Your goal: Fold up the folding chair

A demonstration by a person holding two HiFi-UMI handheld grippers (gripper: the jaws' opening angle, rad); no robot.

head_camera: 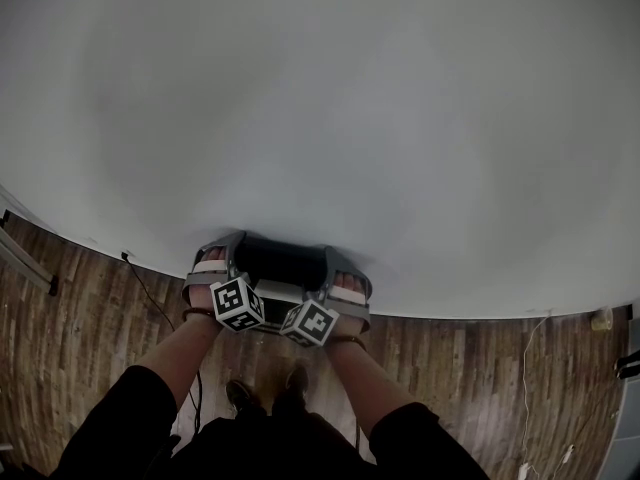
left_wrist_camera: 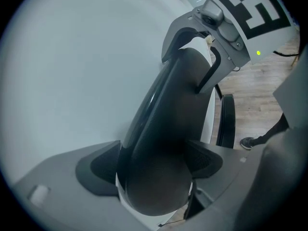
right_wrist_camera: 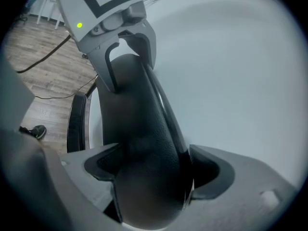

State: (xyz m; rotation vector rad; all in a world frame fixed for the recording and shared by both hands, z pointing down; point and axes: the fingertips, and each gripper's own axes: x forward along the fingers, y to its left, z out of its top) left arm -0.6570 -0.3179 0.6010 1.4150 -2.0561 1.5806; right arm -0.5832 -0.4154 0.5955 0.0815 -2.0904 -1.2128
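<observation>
**A:** What do our fingers have?

**B:** On the left gripper point(left_wrist_camera: 153, 165), the pads point(left_wrist_camera: 98, 170) stand wide apart. They press on either side of the black padded backrest point(left_wrist_camera: 178, 95) of the folding chair point(head_camera: 283, 261), which fills the gap between them. The right gripper point(right_wrist_camera: 156, 166) pinches the same cushion further along. Its pads are just as widely spread and touch both faces.

**A:** And where is the chair?

**B:** Straight ahead of us, in front of the white wall point(head_camera: 350, 88) and above the wooden floor point(head_camera: 80, 318). We hold its top edge near both ends. We cannot tell whether it touches the wall.

**A:** What can't we make out?

**B:** Most of it. In the head view our grippers and forearms cover everything except the dark pad and a pale strip under it. Seat and legs are hidden, so we cannot say how far it is folded. A dark upright bar point(left_wrist_camera: 226, 121) shows beside the cushion, cut off below.
</observation>
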